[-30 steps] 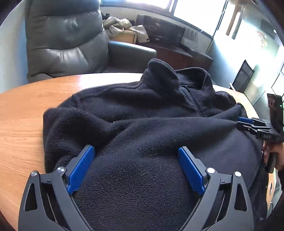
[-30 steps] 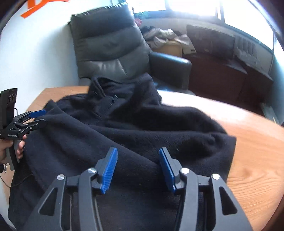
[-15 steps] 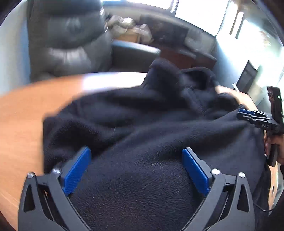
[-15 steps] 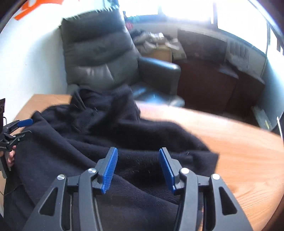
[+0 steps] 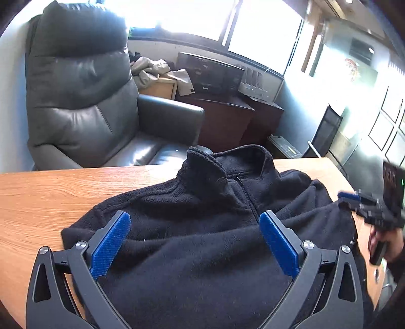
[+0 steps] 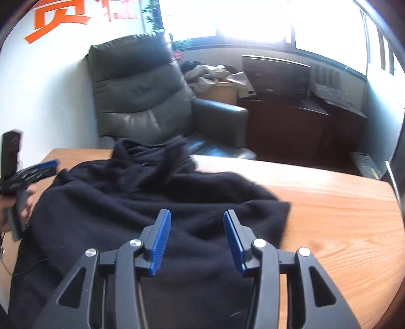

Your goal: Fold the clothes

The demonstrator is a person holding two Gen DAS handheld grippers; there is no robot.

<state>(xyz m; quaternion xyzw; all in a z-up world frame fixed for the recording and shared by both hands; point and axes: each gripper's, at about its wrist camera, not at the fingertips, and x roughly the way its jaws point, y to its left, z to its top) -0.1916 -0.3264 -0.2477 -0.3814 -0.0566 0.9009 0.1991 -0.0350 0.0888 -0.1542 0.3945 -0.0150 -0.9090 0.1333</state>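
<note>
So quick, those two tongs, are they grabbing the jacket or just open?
Left tongs: open, holding nothing, over the jacket.
Right tongs: open, holding nothing, also over it.

Windows are blowing out white, backlighting both views; fisheye is bending edges, other claw is motion-blurring slightly.
</note>
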